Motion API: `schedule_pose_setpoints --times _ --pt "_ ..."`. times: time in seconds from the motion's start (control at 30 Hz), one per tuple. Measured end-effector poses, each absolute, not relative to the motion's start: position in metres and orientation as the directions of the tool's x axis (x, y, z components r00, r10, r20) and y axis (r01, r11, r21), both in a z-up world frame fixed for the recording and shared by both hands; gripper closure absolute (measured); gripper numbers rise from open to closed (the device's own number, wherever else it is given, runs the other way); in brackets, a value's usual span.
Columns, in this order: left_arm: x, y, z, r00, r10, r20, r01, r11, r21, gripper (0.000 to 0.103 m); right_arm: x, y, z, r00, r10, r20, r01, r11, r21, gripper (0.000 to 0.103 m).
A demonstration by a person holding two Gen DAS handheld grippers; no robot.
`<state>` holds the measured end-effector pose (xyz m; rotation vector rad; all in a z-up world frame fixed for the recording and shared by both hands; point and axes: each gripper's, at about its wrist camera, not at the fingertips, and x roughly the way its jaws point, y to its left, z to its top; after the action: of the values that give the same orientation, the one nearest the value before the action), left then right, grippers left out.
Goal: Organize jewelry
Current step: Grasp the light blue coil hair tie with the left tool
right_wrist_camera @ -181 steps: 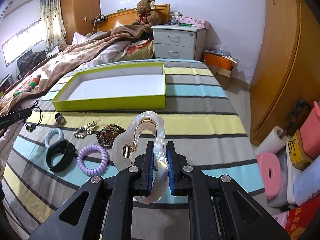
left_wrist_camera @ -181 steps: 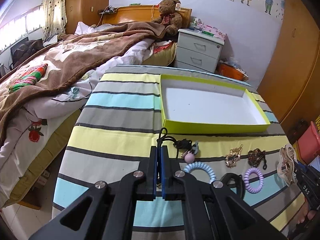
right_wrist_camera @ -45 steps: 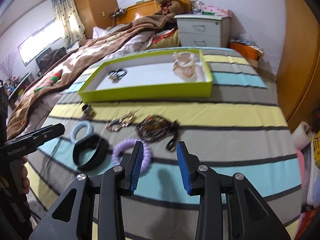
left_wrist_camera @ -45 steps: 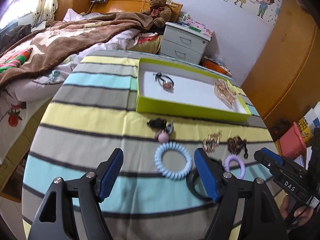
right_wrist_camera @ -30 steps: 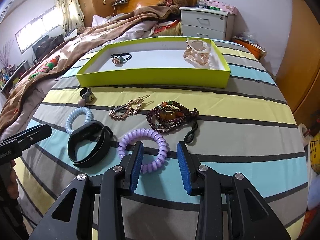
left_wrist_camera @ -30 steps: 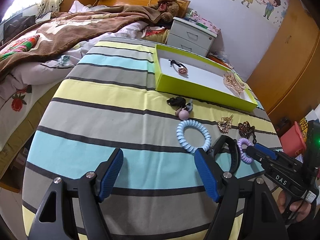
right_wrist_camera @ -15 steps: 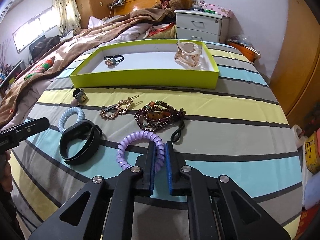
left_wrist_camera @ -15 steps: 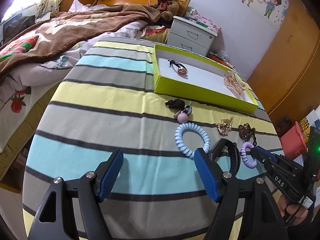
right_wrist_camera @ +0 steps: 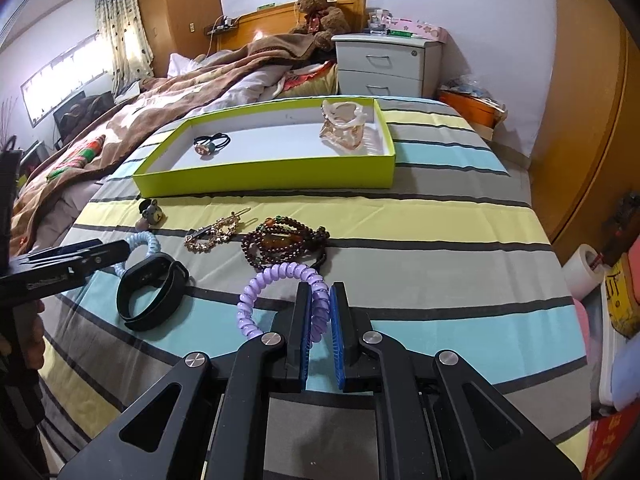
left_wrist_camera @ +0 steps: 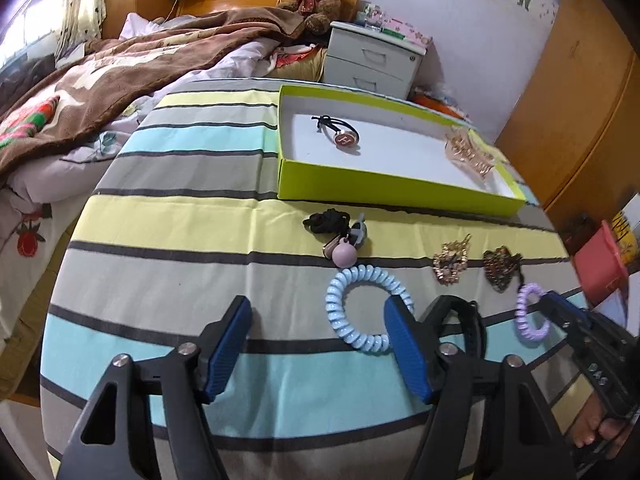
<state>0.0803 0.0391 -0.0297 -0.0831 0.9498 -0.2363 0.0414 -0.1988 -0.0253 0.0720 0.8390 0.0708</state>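
I count two pieces in tray [right_wrist_camera: 264,178]. Right gripper [right_wrist_camera: 320,312] clamps purple coil tie [right_wrist_camera: 280,284] between pads. Left gripper [left_wrist_camera: 318,344] wide, jaws closing, blue coil tie [left_wrist_camera: 362,306] at right pad, ungripped. Five pieces remain outside tray.

Black wristband [left_wrist_camera: 468,322]: near part hidden behind the left gripper's [left_wrist_camera: 320,344] right finger in the left wrist view. Purple coil hair tie [right_wrist_camera: 280,300]: right arc covered between the right gripper's [right_wrist_camera: 320,320] pads. Beaded bracelet [left_wrist_camera: 500,268]: beads too small to tell there. Hand [left_wrist_camera: 600,428]: cut off by the right edge.
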Motion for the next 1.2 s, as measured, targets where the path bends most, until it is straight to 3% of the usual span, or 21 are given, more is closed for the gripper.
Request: schedule_pose_setpoints --times 0.13,0.47,0.63,0.77,0.9,1.0,1.2 --pt "0.085 0.034 -0.031 0.565 -0.177 -0.806 0.152 0.982 -0.110 0.039 0.040 -0.200 -0.024 0.672 0.096 -0.735 -0.037 0.995 0.097 0.093" --pt "0.084 0.022 -0.035 0.582 -0.100 -0.807 0.163 0.987 -0.006 0.041 0.041 -0.204 -0.025 0.676 0.112 -0.728 -0.041 0.993 0.115 0.093" --pt "0.082 0.021 -0.033 0.585 -0.101 -0.804 0.166 0.986 -0.004 0.062 0.041 -0.205 -0.024 0.676 0.114 -0.728 -0.042 0.992 0.116 0.093" --pt "0.079 0.021 -0.032 0.593 -0.099 -0.799 0.160 0.987 -0.004 0.068 0.041 -0.205 -0.025 0.676 0.113 -0.728 -0.042 0.992 0.116 0.093" --pt "0.078 0.025 -0.031 0.596 -0.111 -0.795 0.155 0.988 -0.022 0.087 0.040 -0.205 -0.024 0.678 0.113 -0.726 -0.042 0.992 0.116 0.093" --pt "0.077 0.027 -0.031 0.596 -0.118 -0.794 0.152 0.988 -0.033 0.092 0.040 -0.205 -0.024 0.679 0.113 -0.726 -0.042 0.992 0.115 0.093" --pt "0.075 0.030 -0.029 0.598 -0.128 -0.791 0.146 0.988 -0.050 0.092 0.038 -0.204 -0.022 0.685 0.110 -0.720 -0.042 0.993 0.111 0.093"
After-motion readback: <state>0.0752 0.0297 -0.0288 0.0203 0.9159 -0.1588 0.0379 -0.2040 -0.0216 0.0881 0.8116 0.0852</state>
